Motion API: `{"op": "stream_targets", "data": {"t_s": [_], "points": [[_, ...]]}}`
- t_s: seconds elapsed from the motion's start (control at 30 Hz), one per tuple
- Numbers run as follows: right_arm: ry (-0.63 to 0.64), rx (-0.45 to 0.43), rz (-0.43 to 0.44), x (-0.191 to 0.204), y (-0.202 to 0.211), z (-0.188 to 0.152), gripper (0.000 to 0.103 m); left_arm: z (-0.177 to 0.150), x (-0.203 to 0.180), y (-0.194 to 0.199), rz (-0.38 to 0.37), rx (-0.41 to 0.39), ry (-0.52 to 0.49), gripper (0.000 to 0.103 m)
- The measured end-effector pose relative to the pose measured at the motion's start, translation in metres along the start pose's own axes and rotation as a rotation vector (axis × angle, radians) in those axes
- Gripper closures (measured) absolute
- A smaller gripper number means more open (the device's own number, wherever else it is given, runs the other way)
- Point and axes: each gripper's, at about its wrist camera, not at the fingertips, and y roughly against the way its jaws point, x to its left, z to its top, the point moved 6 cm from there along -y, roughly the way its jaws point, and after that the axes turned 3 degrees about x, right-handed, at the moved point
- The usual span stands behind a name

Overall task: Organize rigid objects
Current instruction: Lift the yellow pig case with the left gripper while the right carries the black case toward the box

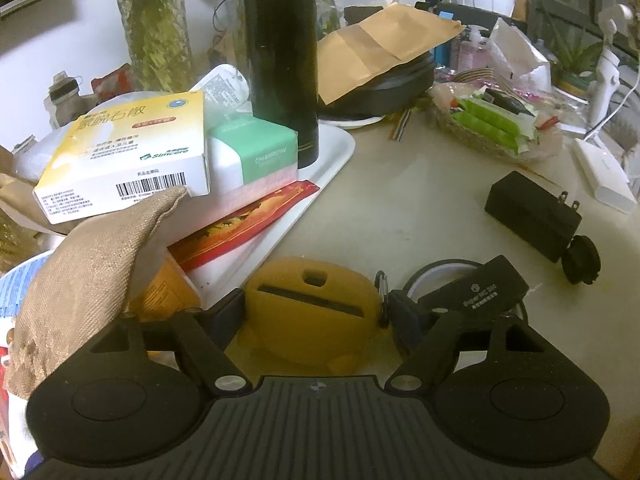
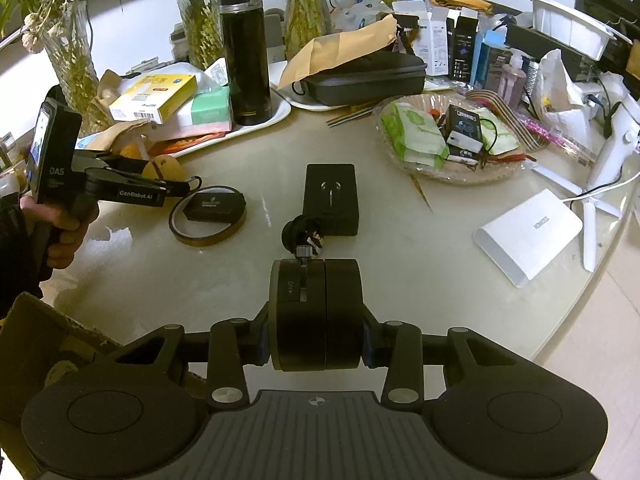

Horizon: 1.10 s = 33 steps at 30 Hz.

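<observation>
A round, pale, glossy table (image 2: 400,256) fills both views, crowded along its far side against a white wall lined with glass vases of green stems (image 2: 72,52). The right gripper (image 2: 316,316) is clamped on a black round device (image 2: 316,316), a two-part cylinder with an "ON" slider on its side, held above the bare middle of the table. The left gripper (image 1: 316,316) has its fingers pressed against both sides of a yellow rubbery case (image 1: 312,312) with a slot across its top, at the near corner of a white tray (image 1: 320,168). That tray carries a tall black thermos (image 1: 280,64), a yellow-and-white medicine box (image 1: 124,156), a white-and-green box (image 1: 256,156) and a red packet (image 1: 248,224); a tan cloth pouch (image 1: 80,276) leans at its near left. Just right of the yellow case, a tape roll (image 2: 208,220) lies flat with a small black battery (image 2: 214,206) resting on it. Farther out in the open sits a black power adapter (image 2: 330,196), prongs up, with a black knob-like plug (image 2: 298,232) touching its near end. A glass dish (image 2: 448,136) of green sachets stands to the right, a white power bank (image 2: 528,236) near the table's right edge, and a black zip case (image 2: 360,76) under a brown paper envelope (image 2: 340,48) at the back.
</observation>
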Motion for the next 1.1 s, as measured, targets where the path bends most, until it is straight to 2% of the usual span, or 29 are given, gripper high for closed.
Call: {"op": "stream_targets", "data": {"t_s": [0.17, 0.37, 0.67, 1.1], "points": [[-0.009, 0.002, 0.000, -0.001, 0.000, 0.000, 0.060, 0.000, -0.003, 0.004, -0.023, 0.009, 0.006, 0.028], [-0.010, -0.012, 0.015, 0.001, 0.003, 0.002, 0.060, 0.005, -0.008, 0.018, -0.014, -0.003, 0.001, 0.029], [-0.028, -0.046, 0.016, 0.004, 0.020, 0.007, 0.060, 0.009, -0.017, 0.059, 0.009, -0.024, -0.007, 0.029], [-0.003, -0.077, 0.040, 0.021, 0.054, 0.003, 0.060, 0.009, -0.044, 0.124, -0.017, -0.059, -0.021, 0.029]]}}
